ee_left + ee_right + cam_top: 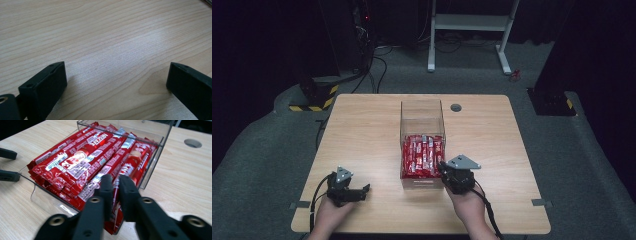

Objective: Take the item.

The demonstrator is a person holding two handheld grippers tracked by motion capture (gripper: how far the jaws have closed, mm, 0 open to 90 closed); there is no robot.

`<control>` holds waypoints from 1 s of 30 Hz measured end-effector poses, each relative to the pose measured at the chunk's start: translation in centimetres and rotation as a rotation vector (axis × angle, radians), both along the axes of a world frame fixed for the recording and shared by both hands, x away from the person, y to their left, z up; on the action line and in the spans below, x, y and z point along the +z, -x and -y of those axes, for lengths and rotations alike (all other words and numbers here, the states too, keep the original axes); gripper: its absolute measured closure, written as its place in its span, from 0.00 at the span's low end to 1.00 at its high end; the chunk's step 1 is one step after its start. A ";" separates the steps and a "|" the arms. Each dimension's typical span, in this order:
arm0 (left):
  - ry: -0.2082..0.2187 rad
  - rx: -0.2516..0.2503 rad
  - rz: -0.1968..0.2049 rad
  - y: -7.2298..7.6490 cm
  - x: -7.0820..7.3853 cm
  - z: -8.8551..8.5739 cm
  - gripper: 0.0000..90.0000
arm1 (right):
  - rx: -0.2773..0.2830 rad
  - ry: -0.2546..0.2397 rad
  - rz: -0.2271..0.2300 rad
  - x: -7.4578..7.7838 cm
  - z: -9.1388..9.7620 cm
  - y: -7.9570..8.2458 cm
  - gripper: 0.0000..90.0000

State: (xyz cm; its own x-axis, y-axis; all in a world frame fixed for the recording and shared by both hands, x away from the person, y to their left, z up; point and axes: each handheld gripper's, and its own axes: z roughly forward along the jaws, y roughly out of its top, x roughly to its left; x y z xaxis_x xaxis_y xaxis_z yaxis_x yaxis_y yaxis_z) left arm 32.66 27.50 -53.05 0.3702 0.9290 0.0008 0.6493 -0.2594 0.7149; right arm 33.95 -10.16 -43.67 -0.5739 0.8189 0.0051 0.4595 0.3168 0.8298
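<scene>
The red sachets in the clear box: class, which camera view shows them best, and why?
The right gripper view: the red sachets lie close up, with their print legible, inside the clear box. The high view shows them small, as a red block. The left gripper view shows bare table.
</scene>
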 end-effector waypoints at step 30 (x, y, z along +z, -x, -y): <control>0.001 0.001 0.000 0.0 0.0 0.0 0.04 | -0.052 -0.006 -0.006 -0.1 0.4 0.6 0.93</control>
